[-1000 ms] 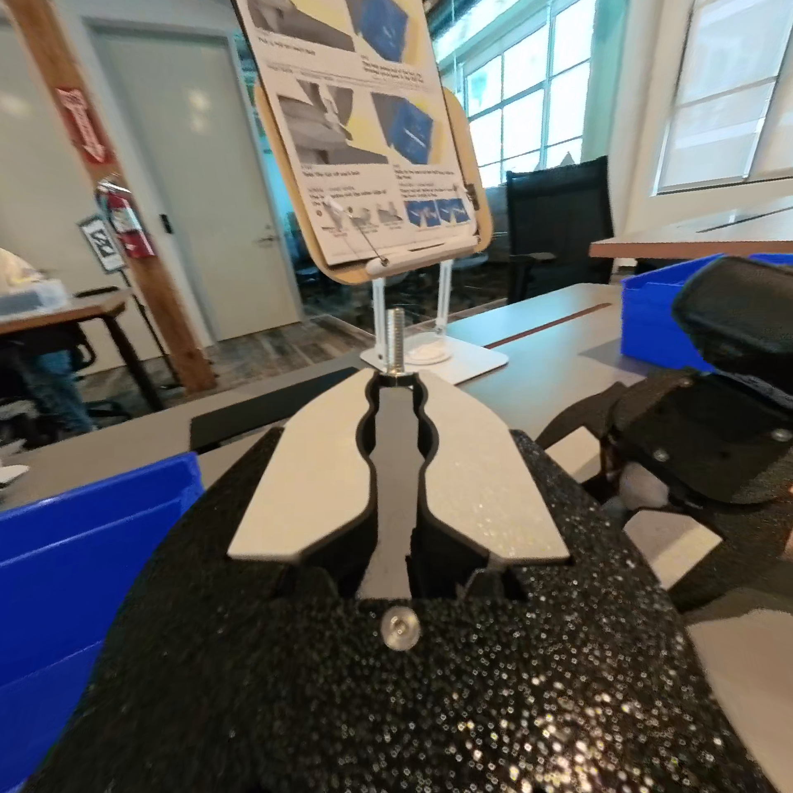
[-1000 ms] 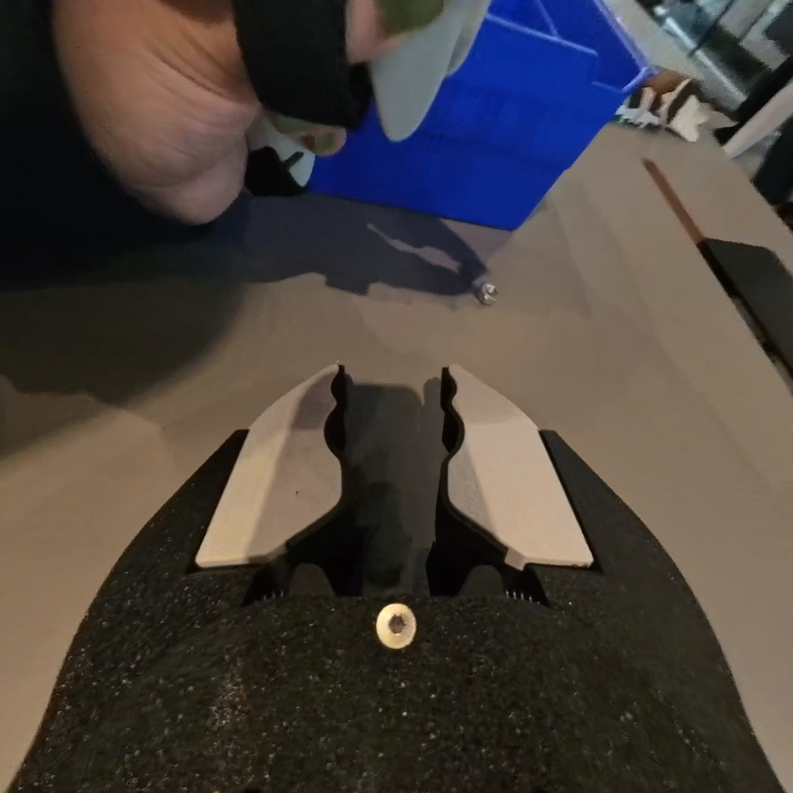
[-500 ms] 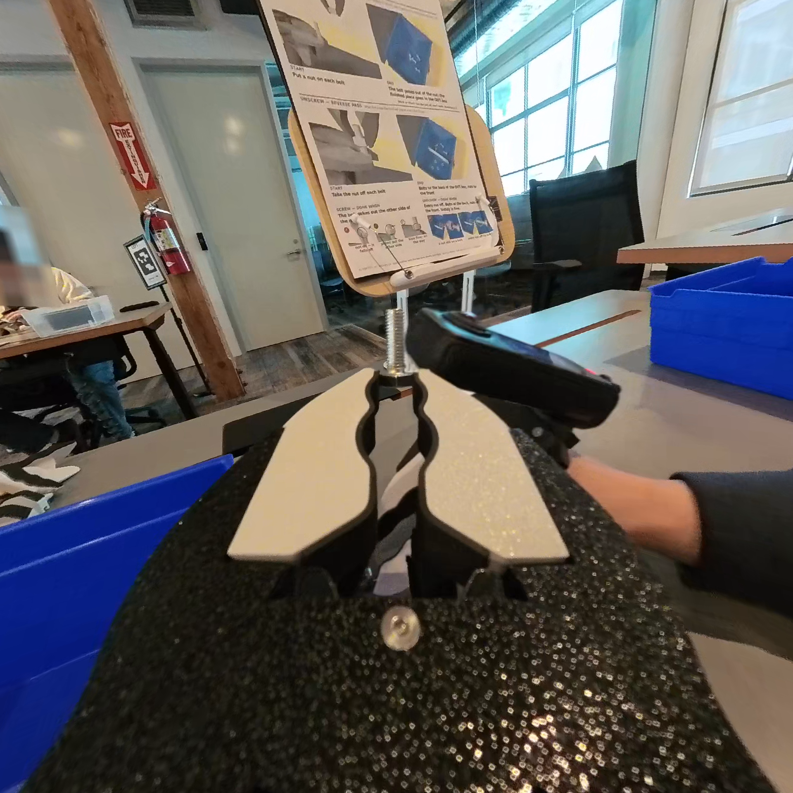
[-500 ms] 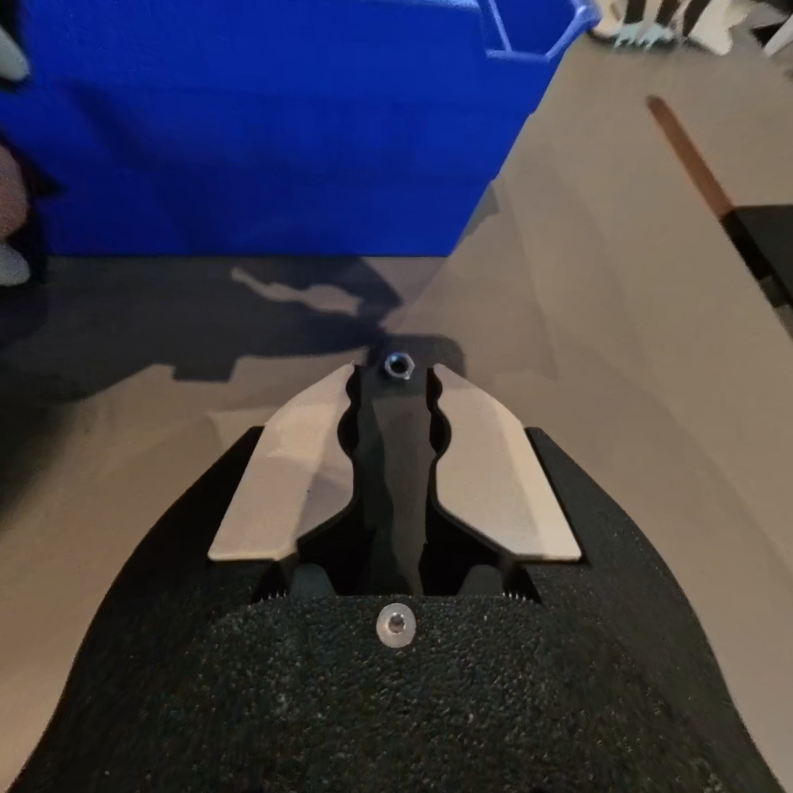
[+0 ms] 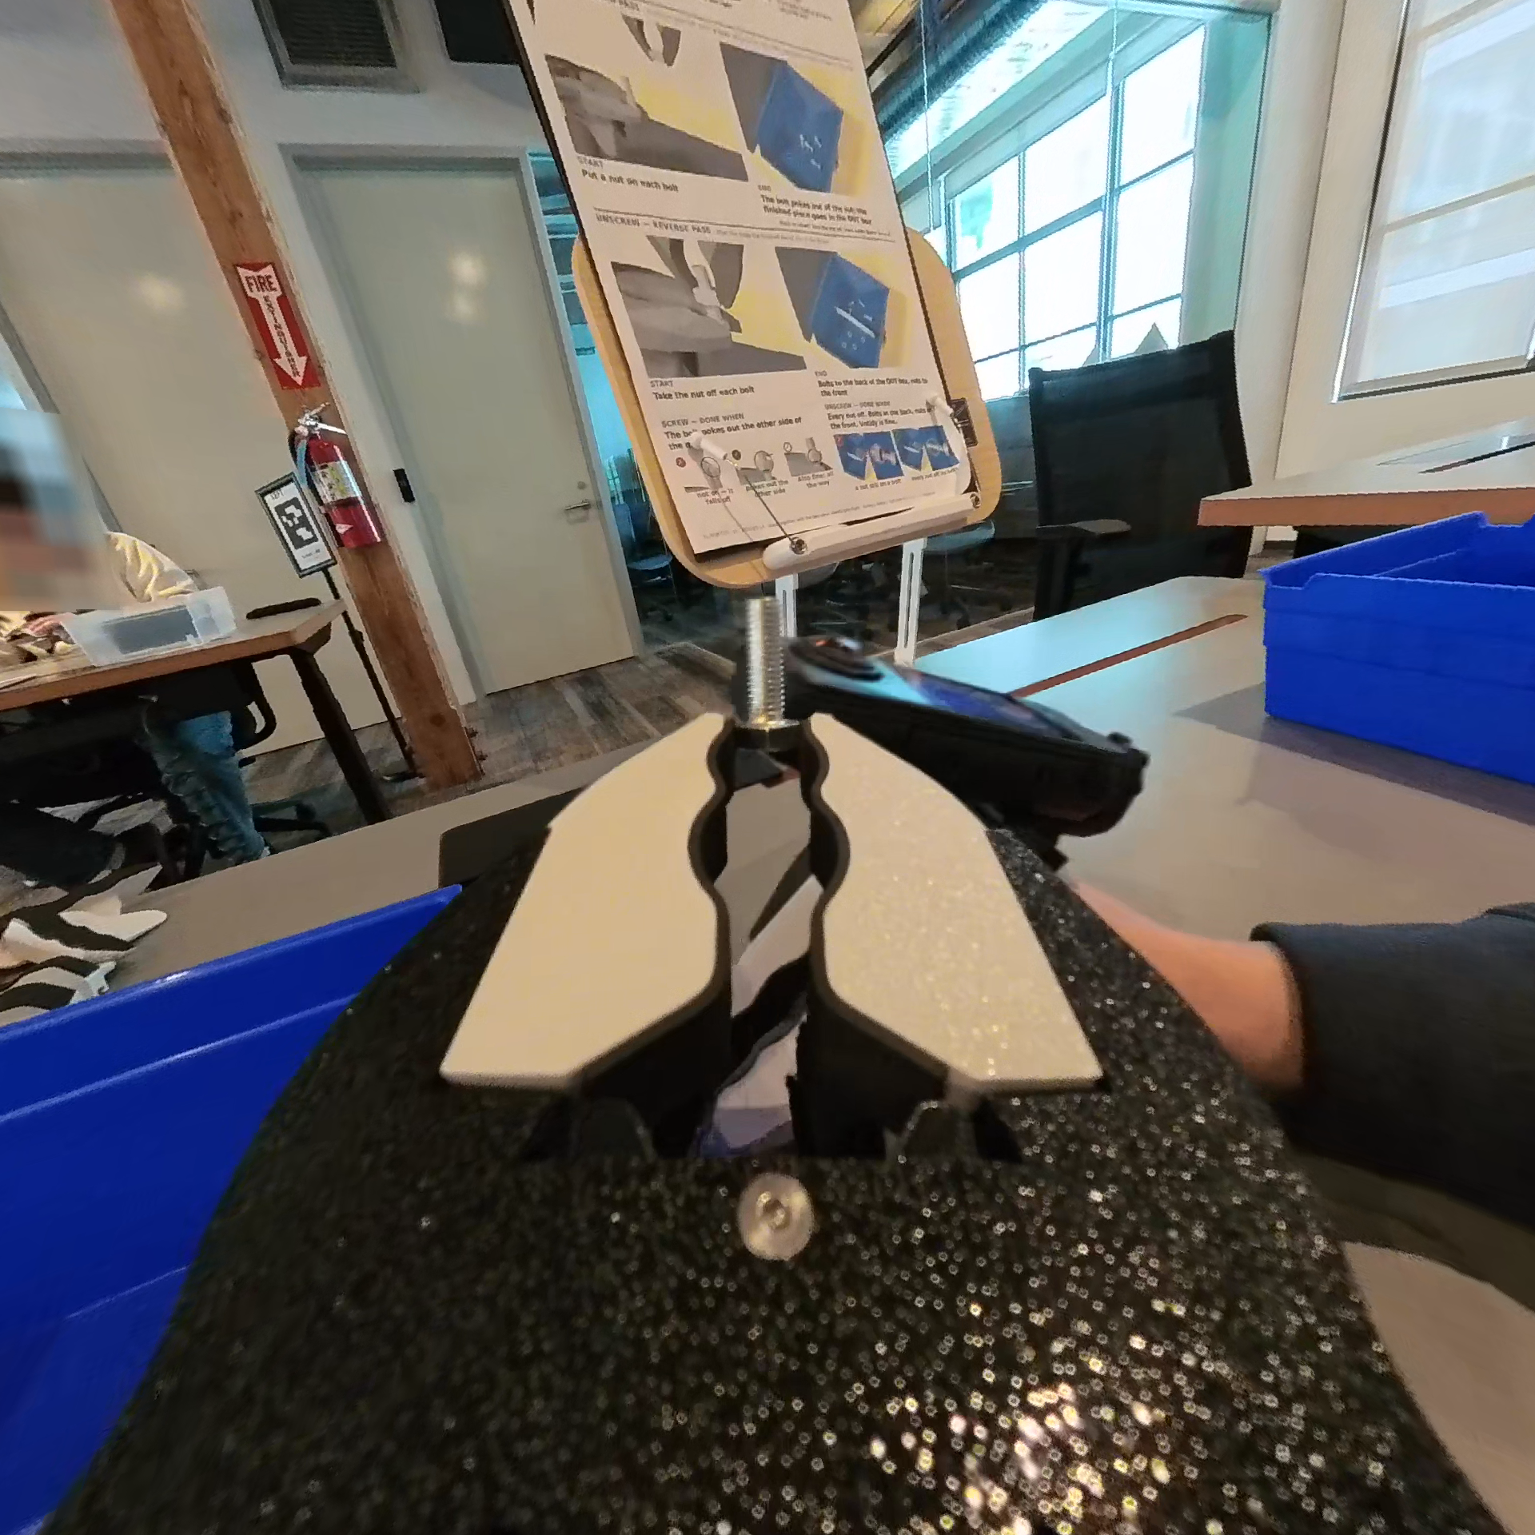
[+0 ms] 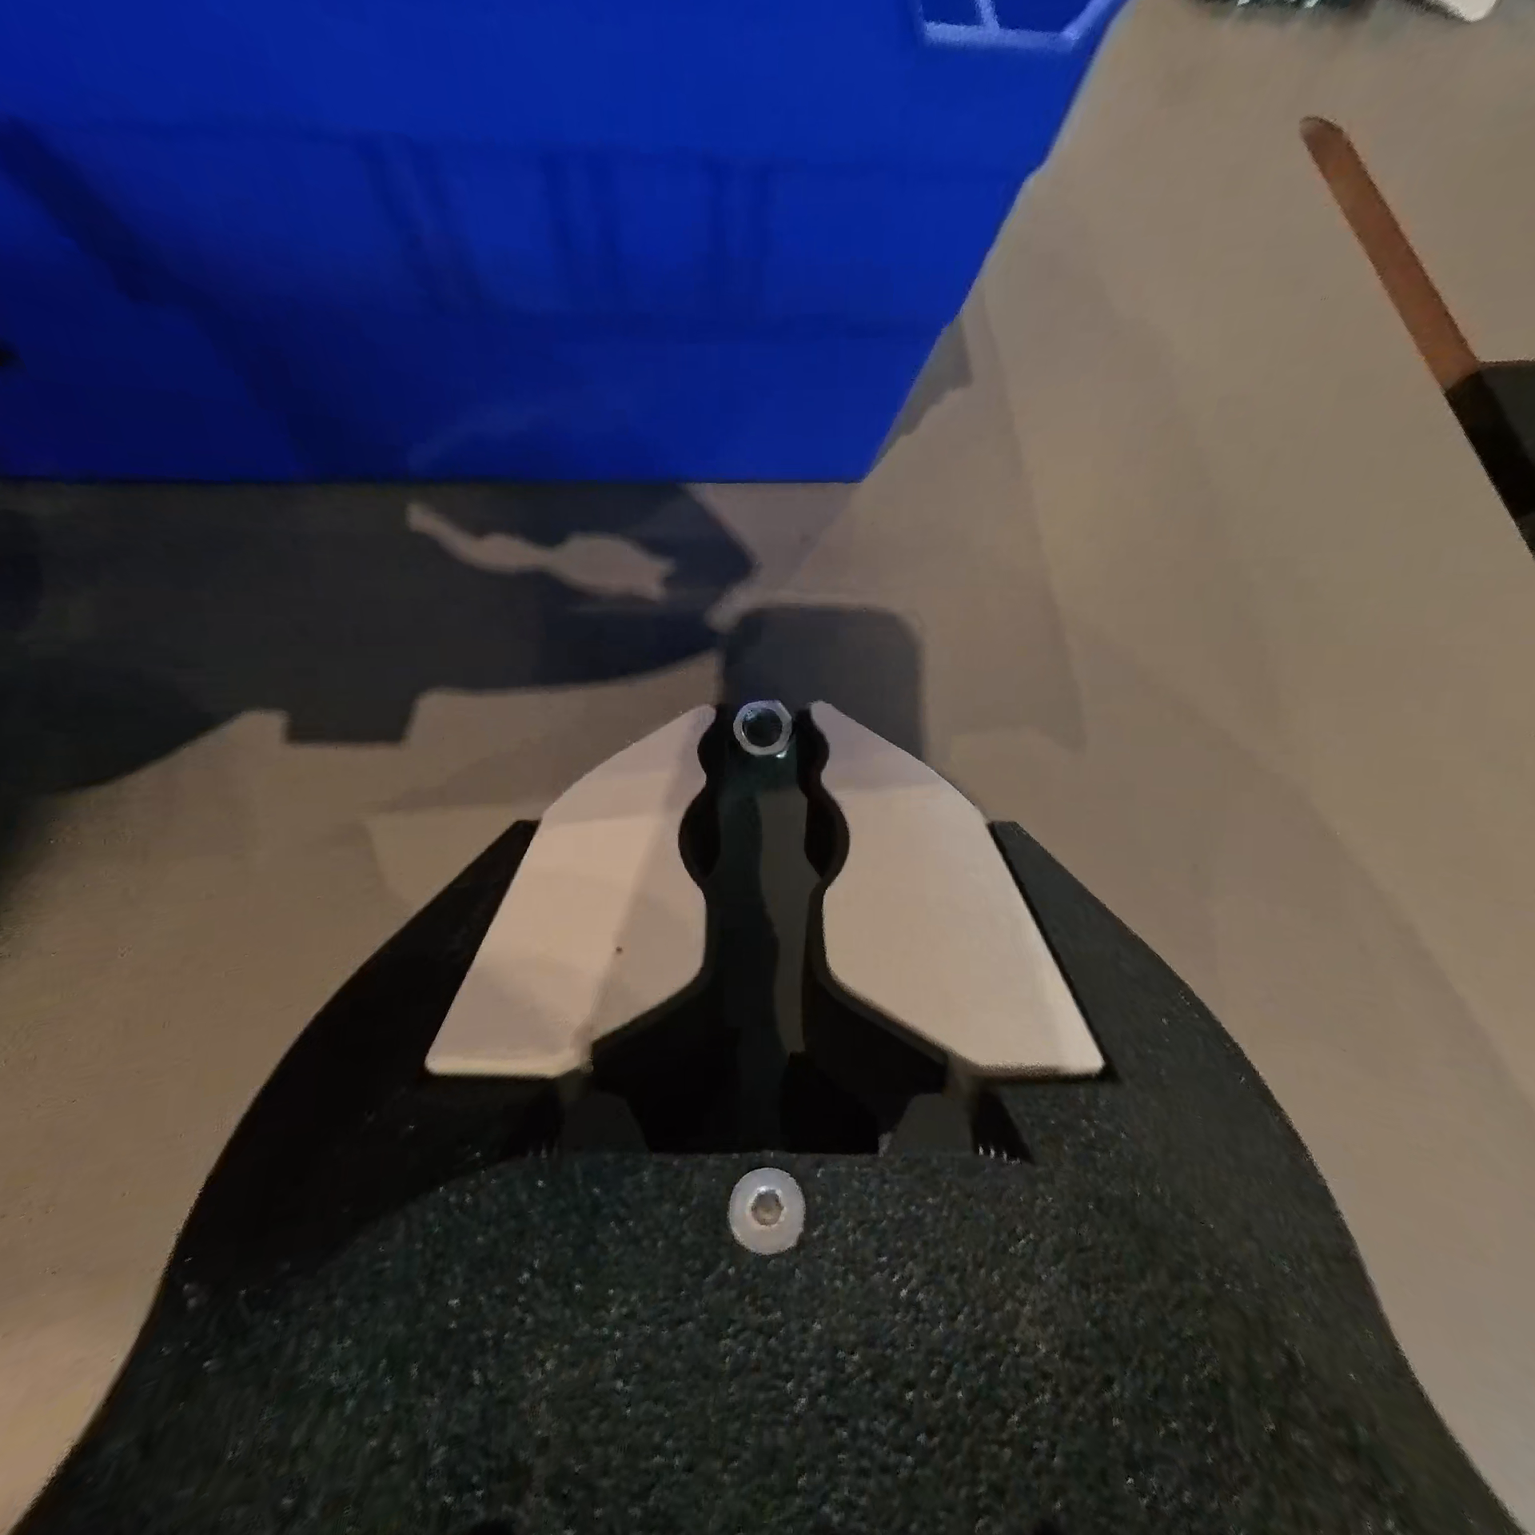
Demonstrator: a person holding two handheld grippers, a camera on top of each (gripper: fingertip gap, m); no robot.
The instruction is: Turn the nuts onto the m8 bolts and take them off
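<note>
Grey tabletop (image 6: pixel 1163 581) fills most of my right wrist view, with a large blue bin (image 6: pixel 498 249) standing on it straight ahead and casting a broad shadow toward me. In my left wrist view I see a second blue bin (image 5: pixel 1412 673) far to the right on the table, and the edge of another blue bin (image 5: pixel 166 1121) close by at lower left. A document stand (image 5: pixel 772 332) with a printed instruction sheet rises behind the fingertips, on two white legs. Beyond it stand a wooden post with a red fire extinguisher (image 5: pixel 336 490), a pale door, and a black chair (image 5: pixel 1138 482) by the windows.

My right gripper (image 5: pixel 955 731) shows in the left view as a dark body just right of the bolt, with the person's hand and dark sleeve (image 5: pixel 1412 1022) behind it.

My left gripper (image 5: pixel 768 735) has its fingers drawn close and clamped on the hex head of a silver M8 bolt (image 5: pixel 762 656), whose threaded shank stands upright above the tips.

My right gripper's (image 6: pixel 762 731) fingers are nearly closed, pinching a small silver hex nut (image 6: pixel 761 728) at the very tips, its hole facing the camera, low over the table.
</note>
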